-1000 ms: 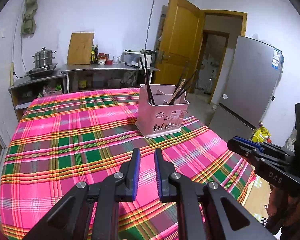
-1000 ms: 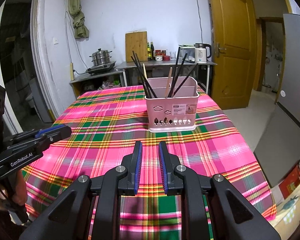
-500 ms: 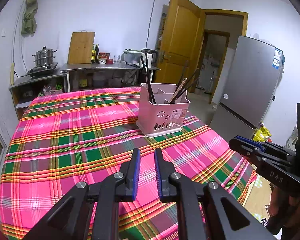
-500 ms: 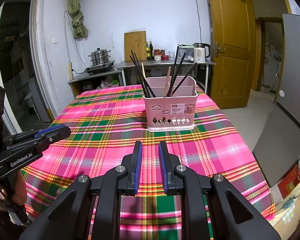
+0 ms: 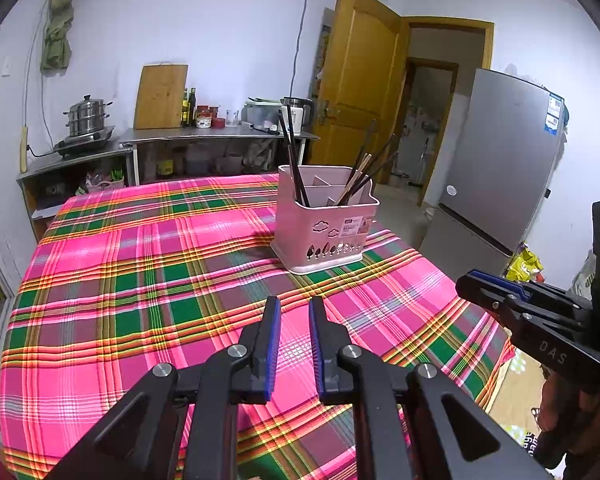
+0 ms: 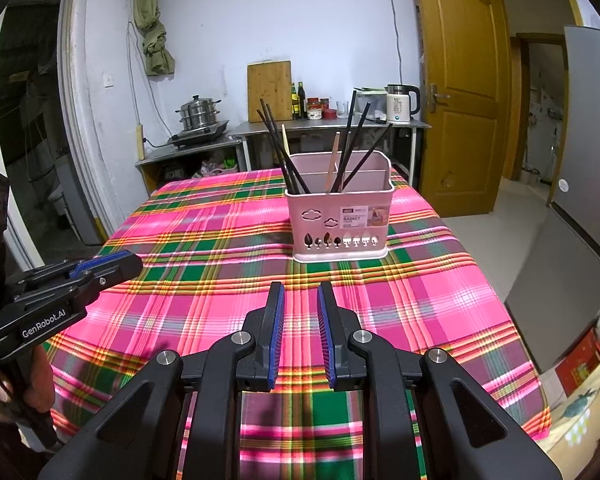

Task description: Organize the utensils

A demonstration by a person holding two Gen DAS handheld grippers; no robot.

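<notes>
Chopsticks (image 6: 342, 152) stand in pink basket (image 6: 340, 220); both tongs empty, narrowly parted.

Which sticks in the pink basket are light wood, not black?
Two light wooden chopsticks in the utensil basket: one at its middle, one left among black chopsticks.

Bright even indoor light, sharp focus, soft shadows on the tablecloth (image 6: 204, 240), strong fisheye bending, dark vignetted corners

Both wrist views look down across the table (image 5: 140, 280), sharing the pink basket (image 6: 340, 216)
</notes>
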